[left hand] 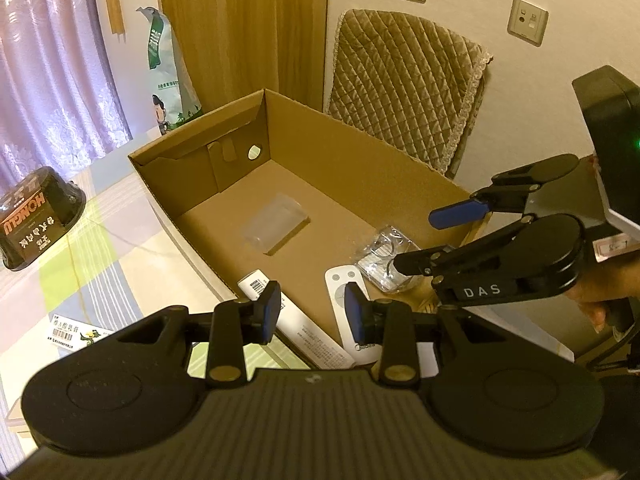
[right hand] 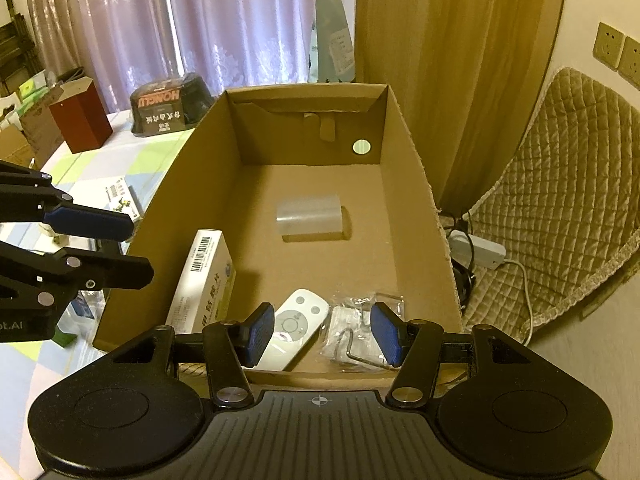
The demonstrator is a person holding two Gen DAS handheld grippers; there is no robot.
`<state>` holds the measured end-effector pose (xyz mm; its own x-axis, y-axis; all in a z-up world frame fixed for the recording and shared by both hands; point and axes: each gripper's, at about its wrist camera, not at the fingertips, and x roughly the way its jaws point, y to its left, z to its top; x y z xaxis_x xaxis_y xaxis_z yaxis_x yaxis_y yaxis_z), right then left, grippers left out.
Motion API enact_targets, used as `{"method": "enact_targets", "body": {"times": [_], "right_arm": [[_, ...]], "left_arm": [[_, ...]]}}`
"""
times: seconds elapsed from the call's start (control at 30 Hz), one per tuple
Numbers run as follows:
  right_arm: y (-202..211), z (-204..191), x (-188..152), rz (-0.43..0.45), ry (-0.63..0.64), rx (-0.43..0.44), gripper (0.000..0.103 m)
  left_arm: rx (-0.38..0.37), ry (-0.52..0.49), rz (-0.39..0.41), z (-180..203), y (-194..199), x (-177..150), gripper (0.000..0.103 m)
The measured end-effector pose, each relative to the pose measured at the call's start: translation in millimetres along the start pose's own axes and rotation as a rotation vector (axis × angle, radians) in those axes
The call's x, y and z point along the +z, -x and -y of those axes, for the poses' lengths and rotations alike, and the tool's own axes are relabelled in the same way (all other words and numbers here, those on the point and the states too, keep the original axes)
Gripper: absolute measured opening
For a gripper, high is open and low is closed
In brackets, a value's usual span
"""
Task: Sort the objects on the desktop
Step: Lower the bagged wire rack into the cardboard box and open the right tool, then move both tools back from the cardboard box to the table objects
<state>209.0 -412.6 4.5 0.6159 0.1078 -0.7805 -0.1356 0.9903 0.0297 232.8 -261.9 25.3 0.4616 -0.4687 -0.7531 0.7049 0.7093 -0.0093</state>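
An open cardboard box [right hand: 404, 168] stood on a table covered with a checked cloth [left hand: 80, 280], its far end wall pierced by a round hole [right hand: 361, 147]. Four things lay on the box floor. A clear plastic cup [right hand: 309, 216] lay on its side near the middle. A long white carton [right hand: 204, 276] with a barcode lay against the left wall at the near end. A white remote control [right hand: 294, 326] lay beside it near the near wall, and a clear plastic bag [right hand: 356, 332] holding a bent metal piece lay just right of the remote, towards the near right corner.

The right gripper [right hand: 323, 334] hung over the near end of the box, its jaws spread wide with nothing between them; the remote and the bag showed below the gap. The left gripper [left hand: 312, 314] hung over the near left part of the box, its jaws also parted and empty, with the carton and the remote under them.

Outside the box, on the cloth to its left, a small flat packet [left hand: 76, 332] lay close by, and a dark bowl-shaped tub [right hand: 170, 106] sat towards the far left edge. A quilted chair back [left hand: 404, 88] stood behind the box.
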Motion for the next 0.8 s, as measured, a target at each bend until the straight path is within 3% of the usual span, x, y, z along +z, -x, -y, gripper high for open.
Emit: {"method": "enact_targets", "body": {"times": [0.5, 0.8], "right_arm": [[26, -17, 5, 0.040, 0.010, 0.004, 0.057], [58, -53, -1, 0.098, 0.037, 0.039, 0.057]], "left_arm": [[0.015, 0.016, 0.023, -3, 29, -9, 0.030], [0.060, 0.082, 0.016, -21, 71, -51, 0.030]]}}
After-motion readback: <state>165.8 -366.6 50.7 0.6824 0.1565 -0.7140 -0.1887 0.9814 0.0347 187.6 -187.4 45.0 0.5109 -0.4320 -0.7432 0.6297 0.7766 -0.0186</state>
